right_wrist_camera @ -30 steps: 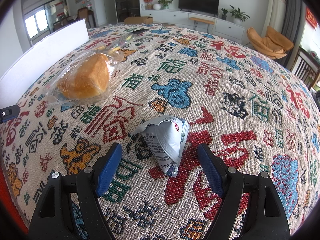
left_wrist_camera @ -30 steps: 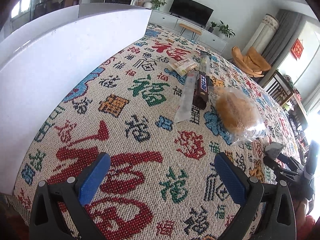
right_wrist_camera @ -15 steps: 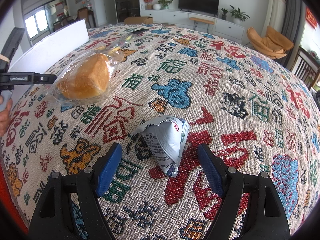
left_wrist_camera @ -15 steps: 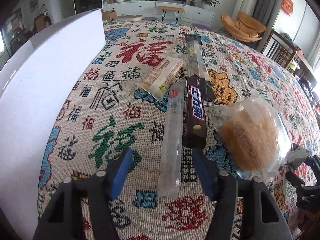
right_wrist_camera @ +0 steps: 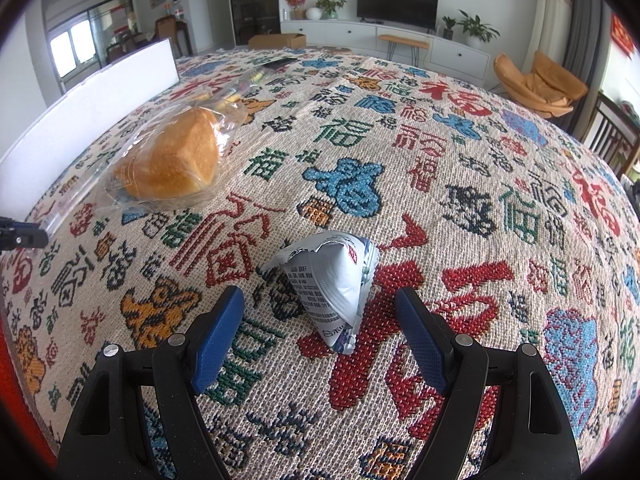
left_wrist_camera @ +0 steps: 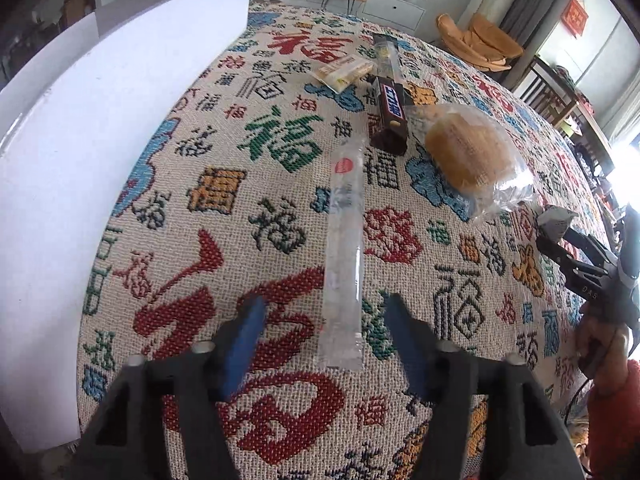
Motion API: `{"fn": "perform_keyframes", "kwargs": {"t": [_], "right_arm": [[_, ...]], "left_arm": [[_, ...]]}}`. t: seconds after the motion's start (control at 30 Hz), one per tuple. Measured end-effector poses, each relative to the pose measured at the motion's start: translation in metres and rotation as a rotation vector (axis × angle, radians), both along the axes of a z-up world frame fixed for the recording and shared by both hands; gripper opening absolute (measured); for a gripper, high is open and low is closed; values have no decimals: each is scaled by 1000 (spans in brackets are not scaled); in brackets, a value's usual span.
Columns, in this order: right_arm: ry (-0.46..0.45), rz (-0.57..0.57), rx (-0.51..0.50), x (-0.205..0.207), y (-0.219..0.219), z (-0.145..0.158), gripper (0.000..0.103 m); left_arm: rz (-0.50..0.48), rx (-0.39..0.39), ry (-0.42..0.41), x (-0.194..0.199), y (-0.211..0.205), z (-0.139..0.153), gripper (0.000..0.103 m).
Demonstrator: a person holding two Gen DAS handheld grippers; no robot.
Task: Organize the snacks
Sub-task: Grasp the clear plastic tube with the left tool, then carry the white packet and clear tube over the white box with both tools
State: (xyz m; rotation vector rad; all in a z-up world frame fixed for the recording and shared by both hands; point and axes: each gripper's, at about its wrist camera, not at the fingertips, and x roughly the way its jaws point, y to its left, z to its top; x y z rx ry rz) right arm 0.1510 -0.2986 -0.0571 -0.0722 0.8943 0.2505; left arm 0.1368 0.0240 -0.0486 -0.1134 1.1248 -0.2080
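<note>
Item 1: left gripper [left_wrist_camera: 326, 322]. Spread wide, nothing held; blue pads either side of the near end of clear stick packet [left_wrist_camera: 344, 248], not touching it. Likely lined up lengthwise for a pinch across the narrow width.

Item 2: clear stick packet. Flat on patterned tablecloth [left_wrist_camera: 208, 184], long axis pointing away from the camera, red round mark near far end. Thin and slippery by appearance; liable to slide or buckle under a pinch.

Item 3: right gripper [right_wrist_camera: 320, 338]. Released, fingers apart, bracketing crumpled white pouch [right_wrist_camera: 330, 280] without contact. Pouch standing on its pointed end, tilted; apparently light and easily tipped.

Item 4: bagged bread bun [left_wrist_camera: 466, 154]. Loose clear wrapper, resting between the two grippers' work zones.

Item 5: chocolate bar [left_wrist_camera: 390, 114], dark wrapper, just beside the bun. Further clear tube [left_wrist_camera: 386, 58] and pale flat packet [left_wrist_camera: 344, 72] beyond.

Item 6: white box [left_wrist_camera: 100, 152]. Along the left edge of the cloth; probable destination, snacks all still outside it.
</note>
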Motion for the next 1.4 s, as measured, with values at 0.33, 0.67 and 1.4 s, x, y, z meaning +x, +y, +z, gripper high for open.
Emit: {"fn": "perform_keyframes", "kwargs": {"t": [0.33, 0.67, 1.4], "right_arm": [[19, 19, 80, -2, -12, 2, 81], [42, 57, 25, 21, -3, 9, 80], [-110, 356, 238, 30, 147, 147, 41]], "left_arm": [[-40, 182, -72, 34, -38, -10, 45], [28, 8, -59, 16, -10, -1, 18], [295, -240, -285, -28, 146, 128, 18]]}}
